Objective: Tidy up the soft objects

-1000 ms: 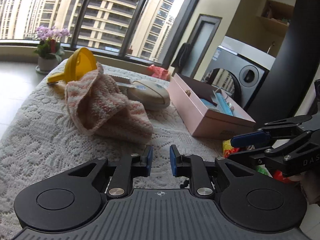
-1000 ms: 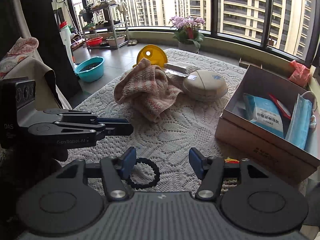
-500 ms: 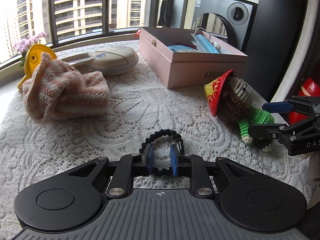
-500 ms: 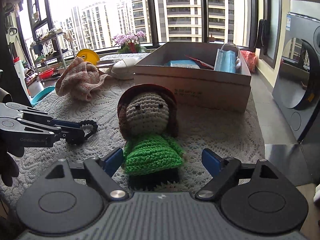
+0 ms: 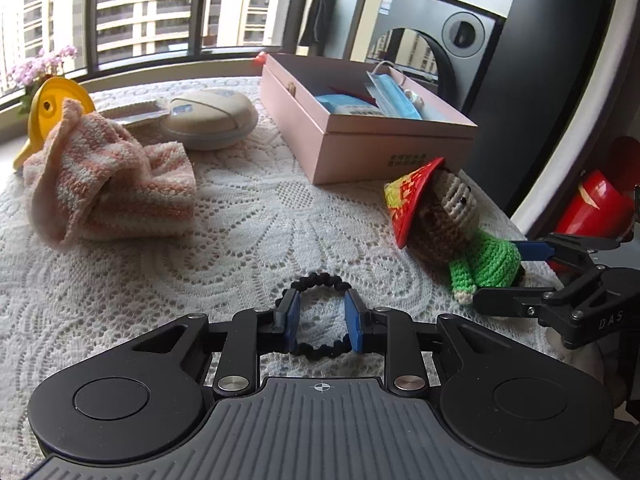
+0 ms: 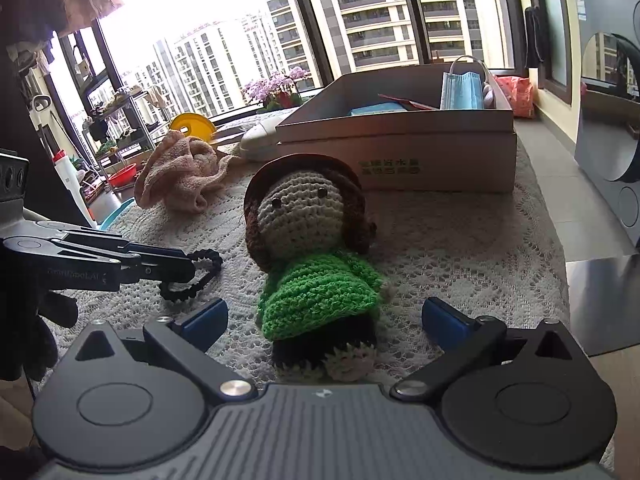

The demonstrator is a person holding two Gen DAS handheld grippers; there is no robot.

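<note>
Crochet doll (image 6: 316,264) between spread right fingers (image 6: 204,318), pink box (image 5: 360,148) just behind; towel (image 5: 108,184) well apart

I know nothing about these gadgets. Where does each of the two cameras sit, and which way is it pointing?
Left wrist view: sits on the left gripper, looking along its fingers across the lace cloth at a black bracelet between them; the right gripper shows at right.
Right wrist view: sits on the right gripper, facing the crochet doll lying between its open fingers; the left gripper enters from the left.
Shared: the doll, bracelet, pink towel and pink box.
</note>
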